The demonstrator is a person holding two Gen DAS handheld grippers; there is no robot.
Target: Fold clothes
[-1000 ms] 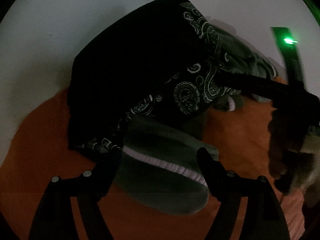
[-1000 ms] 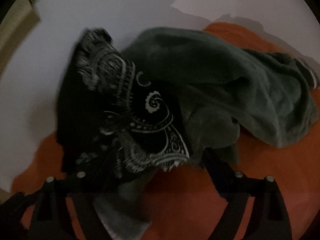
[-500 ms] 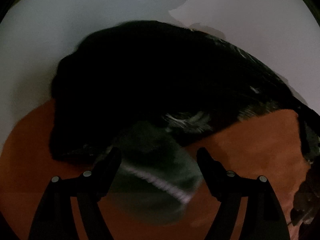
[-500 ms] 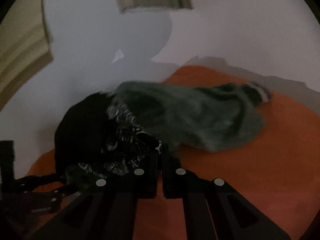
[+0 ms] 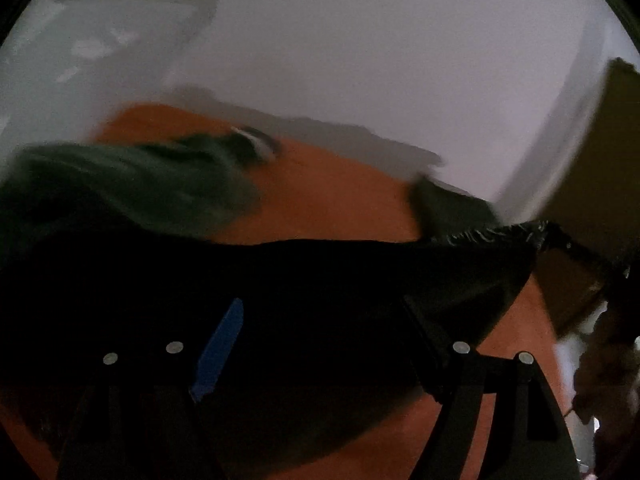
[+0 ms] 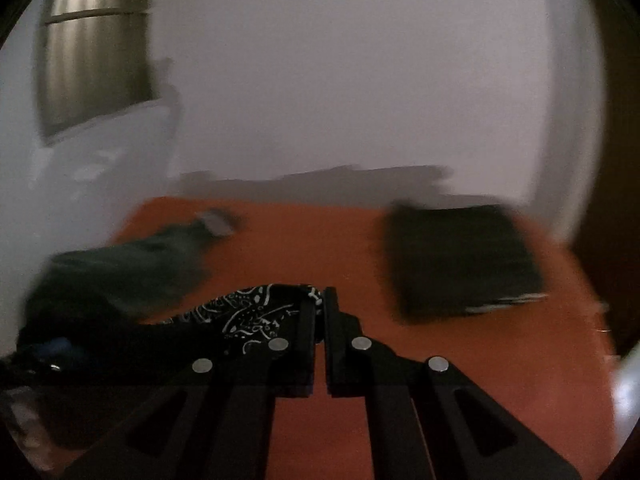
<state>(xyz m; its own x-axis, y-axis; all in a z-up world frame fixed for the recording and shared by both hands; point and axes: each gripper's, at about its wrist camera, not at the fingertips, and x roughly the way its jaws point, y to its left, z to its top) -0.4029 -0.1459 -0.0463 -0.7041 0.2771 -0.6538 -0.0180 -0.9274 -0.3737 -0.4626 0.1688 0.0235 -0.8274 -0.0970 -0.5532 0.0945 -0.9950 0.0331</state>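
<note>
Nearest to me, my right gripper [image 6: 320, 304] is clenched on a corner of the black paisley cloth [image 6: 248, 314], which stretches off to its left. My left gripper [image 5: 324, 320] has its jaws spread wide, the cloth draped dark across them; whether they pinch it I cannot tell. Beyond, on the orange surface [image 6: 320, 240], a green garment [image 6: 120, 268] lies left and a folded dark stack [image 6: 460, 260] right. A pale wall [image 6: 340, 80] stands behind.

Black two-finger left gripper [image 5: 320, 344] and right gripper [image 6: 319, 308] are showing round silver screws along angular linkage arms; a blue strip is running inside the left one's finger.
</note>
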